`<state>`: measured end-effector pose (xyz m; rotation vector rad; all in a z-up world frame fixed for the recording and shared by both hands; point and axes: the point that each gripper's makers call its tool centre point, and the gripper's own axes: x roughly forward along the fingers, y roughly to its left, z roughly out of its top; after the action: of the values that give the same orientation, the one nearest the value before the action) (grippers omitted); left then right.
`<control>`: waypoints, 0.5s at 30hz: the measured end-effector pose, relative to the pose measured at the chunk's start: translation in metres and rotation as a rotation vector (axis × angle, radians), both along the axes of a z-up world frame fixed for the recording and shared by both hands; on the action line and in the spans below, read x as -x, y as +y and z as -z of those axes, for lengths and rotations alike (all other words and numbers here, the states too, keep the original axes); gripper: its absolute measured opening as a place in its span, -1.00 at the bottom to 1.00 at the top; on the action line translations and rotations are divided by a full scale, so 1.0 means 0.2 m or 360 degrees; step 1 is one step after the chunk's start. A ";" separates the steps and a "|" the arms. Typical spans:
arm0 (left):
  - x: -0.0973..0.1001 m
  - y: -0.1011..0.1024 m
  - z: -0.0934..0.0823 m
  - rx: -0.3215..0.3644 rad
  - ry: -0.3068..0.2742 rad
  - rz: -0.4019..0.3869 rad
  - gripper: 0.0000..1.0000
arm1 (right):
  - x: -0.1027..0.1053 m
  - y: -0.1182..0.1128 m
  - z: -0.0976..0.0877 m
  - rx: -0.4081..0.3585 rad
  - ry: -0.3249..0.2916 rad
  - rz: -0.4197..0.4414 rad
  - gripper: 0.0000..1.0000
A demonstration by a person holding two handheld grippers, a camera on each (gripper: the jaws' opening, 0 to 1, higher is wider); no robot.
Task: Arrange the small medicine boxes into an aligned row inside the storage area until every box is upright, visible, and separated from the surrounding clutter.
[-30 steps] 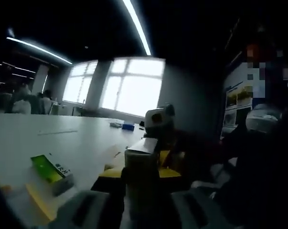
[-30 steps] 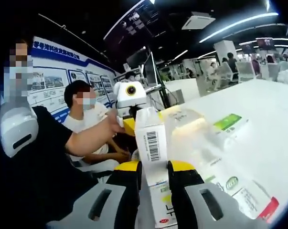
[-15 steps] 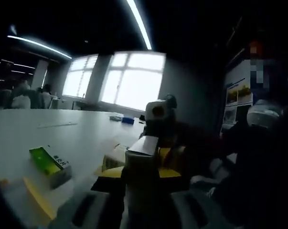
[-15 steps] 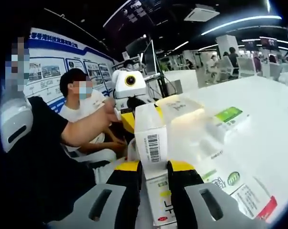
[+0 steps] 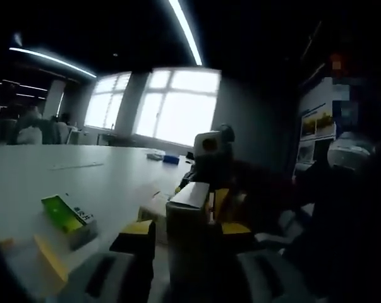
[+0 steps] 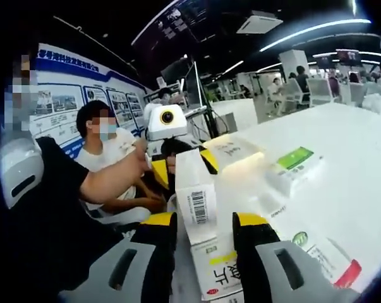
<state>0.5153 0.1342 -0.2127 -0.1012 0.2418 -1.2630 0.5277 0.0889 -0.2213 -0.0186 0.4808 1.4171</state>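
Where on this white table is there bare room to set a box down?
Free: the white table beyond the green-topped box, toward the far chairs; also behind it in the left gripper view. Crowded: boxes cluster around the barcode box between both grippers.

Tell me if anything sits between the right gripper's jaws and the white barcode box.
Nothing visible does. In the right gripper view the white barcode box stands directly between the right gripper jaws, which are spread with a gap on each side. The other gripper is beyond the box, not between.

White table, bright windows, wall posters, seated person
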 end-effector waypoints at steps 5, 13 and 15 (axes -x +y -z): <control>0.00 0.06 -0.04 0.0021 -0.0032 -0.0046 -0.14 | -0.03 0.00 -0.10 -0.0102 -0.0067 0.0051 -0.16; 0.02 0.17 -0.10 0.0082 -0.0054 -0.0130 -0.14 | -0.09 0.02 -0.15 -0.0139 -0.0166 0.0120 -0.22; 0.04 0.19 -0.11 0.0094 -0.0055 -0.0147 -0.14 | -0.11 0.02 -0.12 -0.0082 -0.0192 0.0119 -0.30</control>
<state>0.5081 0.1720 -0.1907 -0.1395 0.1680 -1.1795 0.5488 0.0938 -0.1974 -0.0441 0.3421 1.3462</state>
